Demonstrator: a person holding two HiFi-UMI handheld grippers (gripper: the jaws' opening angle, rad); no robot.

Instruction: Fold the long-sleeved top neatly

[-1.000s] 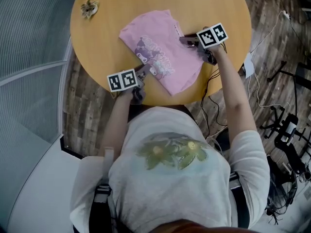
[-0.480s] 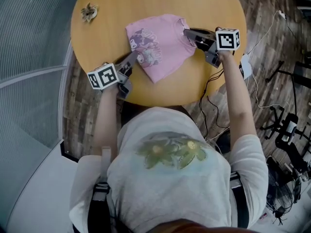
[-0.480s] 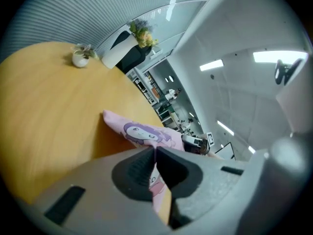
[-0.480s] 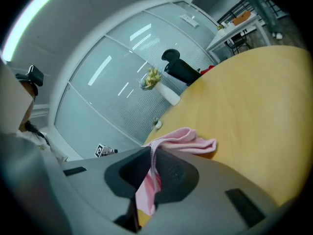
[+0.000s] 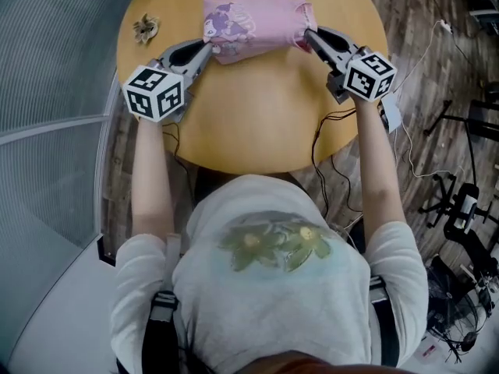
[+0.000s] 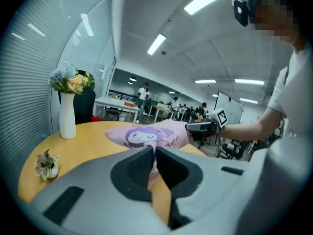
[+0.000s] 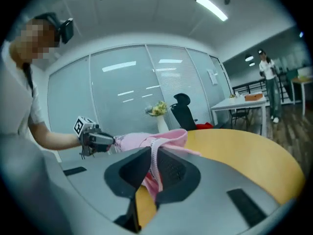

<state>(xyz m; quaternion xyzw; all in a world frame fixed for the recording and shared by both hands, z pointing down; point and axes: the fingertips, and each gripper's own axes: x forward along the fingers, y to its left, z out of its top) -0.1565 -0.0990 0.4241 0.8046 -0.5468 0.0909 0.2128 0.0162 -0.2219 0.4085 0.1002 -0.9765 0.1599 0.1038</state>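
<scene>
Pink top [image 5: 253, 22]: my left gripper [image 5: 207, 48] clamped on one end, my right gripper [image 5: 307, 37] on other; stretched between, above table [image 5: 265, 123], likely readying next fold.

The top [image 5: 253, 23] stretches across the far half of the surface [image 5: 265, 123], its left end between the jaws of the left tongs [image 5: 209, 47] and its right end between those of the right tongs [image 5: 306, 34]. A flower ornament [image 5: 145, 28] lies near the surface's left edge, left of the top. A vase [image 6: 67, 121] stands at the far edge, behind the ornament. The person [image 5: 273, 271] stands at the near edge.
</scene>
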